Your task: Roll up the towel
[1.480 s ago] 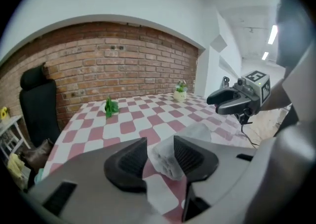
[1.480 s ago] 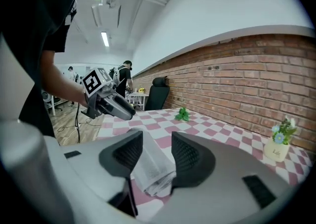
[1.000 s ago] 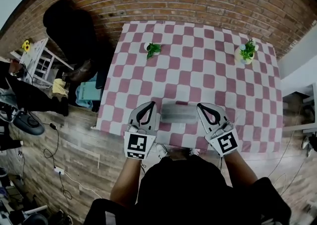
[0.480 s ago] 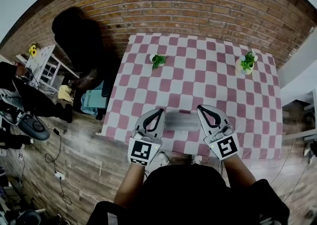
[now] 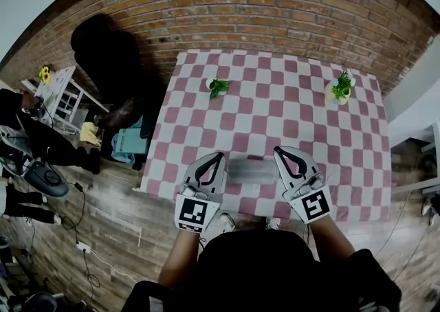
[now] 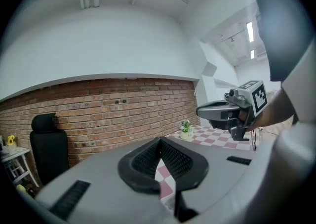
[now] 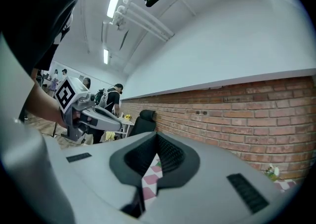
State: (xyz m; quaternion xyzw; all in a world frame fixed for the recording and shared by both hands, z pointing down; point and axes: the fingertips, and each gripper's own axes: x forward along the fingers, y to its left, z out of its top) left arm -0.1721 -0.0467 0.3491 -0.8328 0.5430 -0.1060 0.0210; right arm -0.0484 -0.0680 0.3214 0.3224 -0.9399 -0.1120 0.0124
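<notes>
Left tool (image 5: pixel 218 157) and right tool (image 5: pixel 279 150) higher than before, jaws together, empty; rolled towel (image 5: pixel 251 170) between them

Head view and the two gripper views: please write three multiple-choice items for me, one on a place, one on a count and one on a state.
1. Where does the rolled grey towel lie?
A. On the table, between the left gripper and the right gripper
B. At the far edge of the table, against the brick wall
C. On the wooden floor

2. How many small potted plants stand on the pink and white checked tablecloth?
A. One
B. Two
C. Four

3. How do the left gripper's jaws stand?
A. Wide apart
B. Closed on the towel
C. Together, with nothing held

Answers:
1 A: the head view shows the roll between the two grippers, near the person.
2 B: one plant stands far left, one far right.
3 C: the left gripper view shows the pads meeting, with only tablecloth seen below.
</notes>
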